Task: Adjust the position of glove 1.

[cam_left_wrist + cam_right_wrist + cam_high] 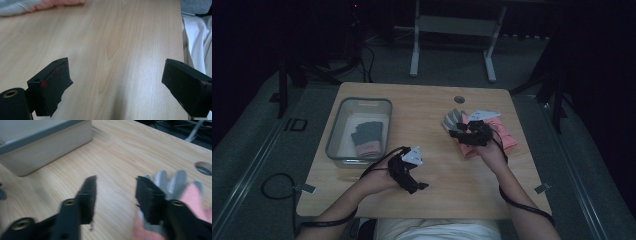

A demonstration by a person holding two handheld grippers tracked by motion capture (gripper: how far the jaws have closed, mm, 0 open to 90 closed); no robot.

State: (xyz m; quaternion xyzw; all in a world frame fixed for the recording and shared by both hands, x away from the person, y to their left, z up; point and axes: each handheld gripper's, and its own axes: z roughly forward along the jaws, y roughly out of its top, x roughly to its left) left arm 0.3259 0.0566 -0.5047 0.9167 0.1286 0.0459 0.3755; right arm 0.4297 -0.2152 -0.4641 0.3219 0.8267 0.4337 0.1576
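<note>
**Two grippers over a wooden table, the right one at a pile of gloves**

Two hand-held grippers are at work over a light wooden table point(432, 185). You appear to be sorting gloves into a clear plastic bin point(335, 135), which sits near the table's left edge and already holds one dark glove with a pink cuff point(368, 138).

Your right gripper point(463, 131) reaches forward over a small pile of gloves point(502, 137) lying toward the table's right edge. A grey-fingered glove point(172, 183) on that pile spreads its fingers toward the far edge, near a round cable hole point(203, 168). In the right gripper view the jaws stand partly open, with only bare wood in the gap between them; one jaw lies over the grey glove, but the picture is too blurred to tell whether it is touching. No earlier frame shows the glove gripped, and nothing is gripped now.

To do this step well, slide the gripper sideways until a single cuff or finger lies between both pads, press down lightly, then close fully. Take one glove only, and check that the pink ones beneath stay put as you lift.

Your left gripper point(419, 184) hangs low over the near middle of the table, your forearm coming in from the near edge. In the left gripper view its jaws stand wide apart with nothing between them, above bare wood. Keep it clear of the path to the bin.
</note>
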